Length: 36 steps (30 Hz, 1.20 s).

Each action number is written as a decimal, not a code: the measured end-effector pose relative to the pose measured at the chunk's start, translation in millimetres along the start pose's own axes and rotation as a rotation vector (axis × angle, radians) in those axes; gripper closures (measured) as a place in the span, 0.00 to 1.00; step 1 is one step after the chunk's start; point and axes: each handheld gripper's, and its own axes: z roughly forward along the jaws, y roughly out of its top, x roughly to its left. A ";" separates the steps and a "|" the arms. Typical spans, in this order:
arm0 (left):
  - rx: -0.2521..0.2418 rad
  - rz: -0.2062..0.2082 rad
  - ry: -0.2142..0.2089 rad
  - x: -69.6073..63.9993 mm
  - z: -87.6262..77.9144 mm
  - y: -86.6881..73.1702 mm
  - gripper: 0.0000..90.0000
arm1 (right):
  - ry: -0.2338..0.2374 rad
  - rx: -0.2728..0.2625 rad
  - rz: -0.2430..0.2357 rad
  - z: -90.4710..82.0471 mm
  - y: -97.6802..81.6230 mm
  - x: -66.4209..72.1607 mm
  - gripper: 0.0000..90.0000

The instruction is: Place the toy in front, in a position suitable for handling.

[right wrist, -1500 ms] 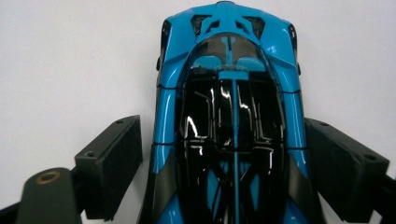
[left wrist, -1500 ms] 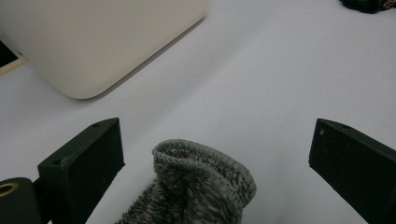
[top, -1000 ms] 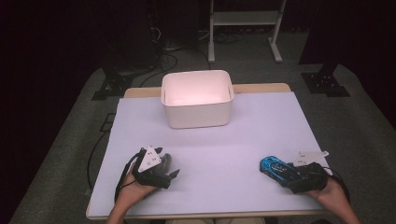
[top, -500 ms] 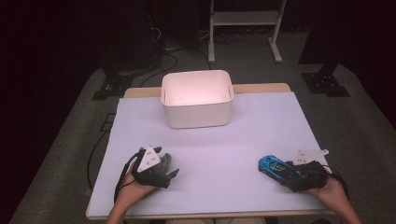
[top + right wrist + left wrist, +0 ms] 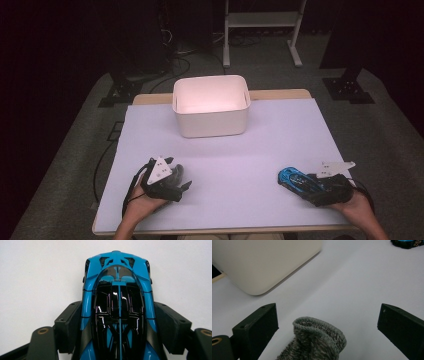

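Two claws at the near edge of the counter [image 5: 280, 130], each with its own item.

Right claw [image 5: 314, 184] — jaws clamped on the flanks of a blue toy car [image 5: 295, 179], pads pressed against both sides just behind the cabin, nose pointing out past the jaws. In the right gripper view the car [image 5: 117, 302] sits square between the pads, wheels on the counter, near the right front corner. Judged: hard glossy shell, light, stiff; slick paint, so the grip wants to sit low on the flat side panels rather than the curved roof, or it may squirt forward.

Left claw [image 5: 175, 177] — jaws spread wide, nothing pinched. A grey knitted sock [image 5: 317, 340] lies between them, its ribbed cuff standing up slightly, touching neither pad. It sits at the left front of the counter. Judged: soft, limp, very light; it will bunch and droop. Best taken across the thick cuff fold, where there is bulk for the pads to bite.

White bin [image 5: 211, 106] stands at the far middle, open-topped, well apart from both — the likely destination.
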 end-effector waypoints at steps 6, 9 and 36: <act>-0.001 -0.007 0.004 1.4 -0.4 -0.3 0.03 | 0.012 -0.021 0.010 -4.2 -0.2 -1.7 0.30; 0.001 -0.006 0.004 1.3 -0.3 0.1 0.03 | 0.016 -0.049 0.020 -9.4 0.6 -3.5 0.30; -0.028 -0.032 -0.005 9.2 -11.9 0.7 0.03 | 0.330 -0.046 -0.397 59.4 147.8 74.5 0.30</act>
